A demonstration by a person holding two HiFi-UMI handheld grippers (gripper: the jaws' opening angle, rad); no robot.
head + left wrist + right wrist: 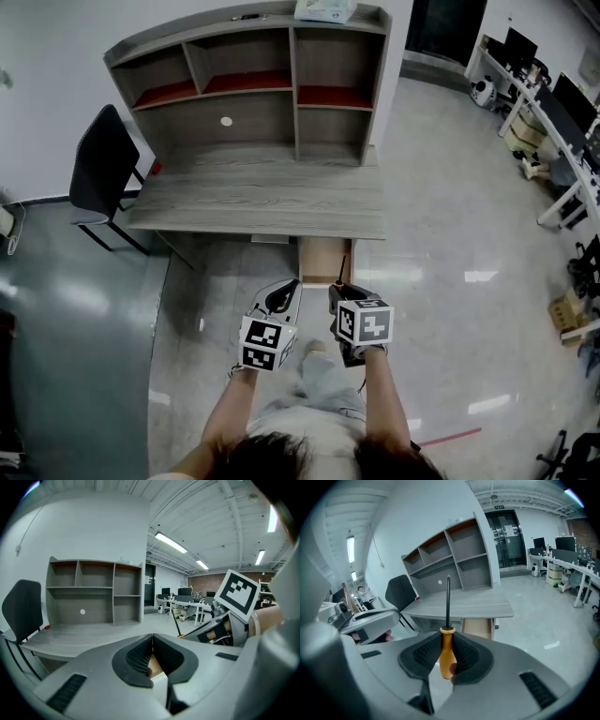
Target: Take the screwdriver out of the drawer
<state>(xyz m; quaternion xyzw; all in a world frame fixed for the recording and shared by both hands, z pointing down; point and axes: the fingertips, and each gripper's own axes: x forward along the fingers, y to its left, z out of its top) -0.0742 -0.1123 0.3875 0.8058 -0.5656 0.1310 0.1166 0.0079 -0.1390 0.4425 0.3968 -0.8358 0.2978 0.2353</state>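
A screwdriver with an orange handle and a thin black shaft stands between the pads of my right gripper, which is shut on the handle; the shaft points up and away towards the desk. In the head view my right gripper hangs just in front of the open wooden drawer, with the shaft rising from it. My left gripper is close beside it on the left. Its tips meet with nothing between them. The drawer sits pulled out under the grey desk top.
The desk carries a grey hutch with red-lined shelves and a box on top. A black chair stands at the desk's left end. Office tables with monitors line the far right. Glossy floor lies all round.
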